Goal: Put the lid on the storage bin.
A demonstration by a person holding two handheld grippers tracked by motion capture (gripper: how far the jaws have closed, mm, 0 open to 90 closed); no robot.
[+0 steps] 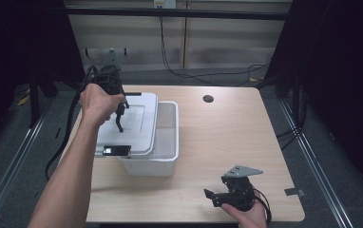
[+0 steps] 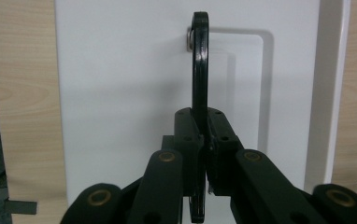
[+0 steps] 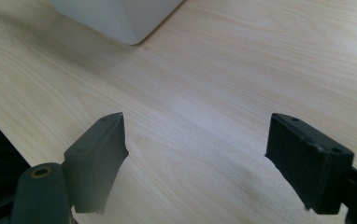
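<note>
A white plastic box (image 1: 166, 142) stands on the left half of the wooden table (image 1: 227, 142). Its white lid (image 1: 137, 124) lies on top, shifted left, so a strip of the box stays uncovered on the right. My left gripper (image 1: 119, 116) points down over the lid, shut on the lid's thin black handle (image 1: 119, 122). In the left gripper view the handle (image 2: 199, 70) stands upright between the closed left gripper (image 2: 203, 135) above the lid (image 2: 120, 93). My right gripper (image 1: 212, 197) rests near the table's front edge, open and holding nothing. The right gripper (image 3: 195, 140) faces bare wood, with the box corner (image 3: 116, 18) ahead.
Black latches sit at the lid's front (image 1: 117, 150) and back (image 1: 133, 94) ends. A round cable hole (image 1: 208, 99) lies at the back of the table. A grey tape piece (image 1: 294, 192) marks the front right corner. Cables (image 1: 203, 75) run on the floor behind.
</note>
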